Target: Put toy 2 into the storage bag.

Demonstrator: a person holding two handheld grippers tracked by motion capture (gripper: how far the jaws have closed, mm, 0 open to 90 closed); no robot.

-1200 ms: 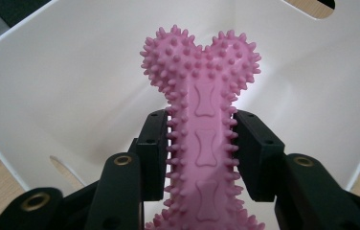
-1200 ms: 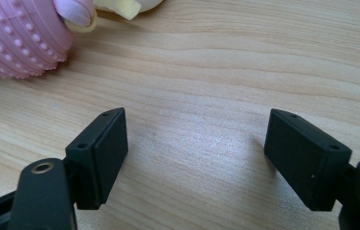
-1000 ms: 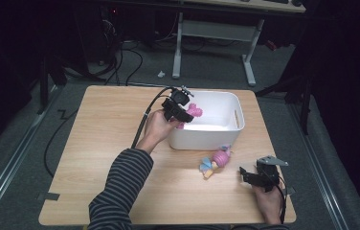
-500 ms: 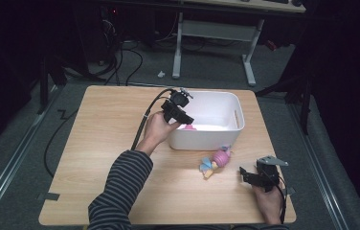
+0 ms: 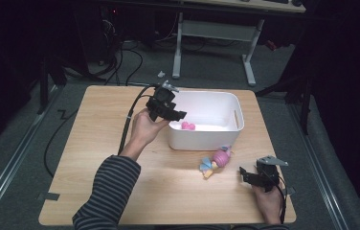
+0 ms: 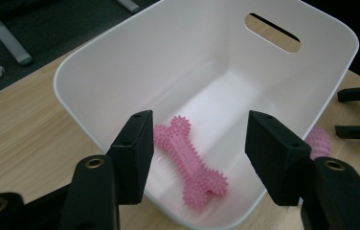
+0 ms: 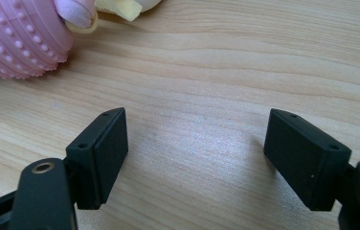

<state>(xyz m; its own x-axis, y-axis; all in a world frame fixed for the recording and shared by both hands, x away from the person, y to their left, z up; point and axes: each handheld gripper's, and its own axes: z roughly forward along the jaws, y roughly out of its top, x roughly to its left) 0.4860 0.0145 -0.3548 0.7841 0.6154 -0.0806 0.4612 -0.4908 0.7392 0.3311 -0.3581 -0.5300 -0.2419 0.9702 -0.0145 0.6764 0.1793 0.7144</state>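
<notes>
High view first: a white bin [image 5: 226, 103] stands on the far middle of the wooden surface [image 5: 92, 158], and a pink spiked bone [image 5: 188, 126] lies alone on its floor, near the wall on the left hand's side. From the left gripper view the bone [image 6: 190, 160] lies flat and slantwise on the bottom of the bin [image 6: 120, 67], which has a slot handle cut in its far end wall. No label or writing can be read on the bin or the toys.

The left tongs [image 5: 171, 111] hang over the bin's near left corner. Their jaws have just been opening and now stand apart with nothing between them; the bone shows below through the gap. A second ago, in the high view, the bone was up at the tongs above the bin's rim; now it rests inside, and the hand has drawn back a little toward the corner.

Outside the bin, just beside its front wall, a small doll [image 5: 216, 160] with a pink knobbly head lies on the surface. The right tongs [image 5: 248, 175] rest near the surface's right front, where they were before, jaws wide and empty, the doll's head [image 7: 17, 36] just beyond their left jaw.
</notes>
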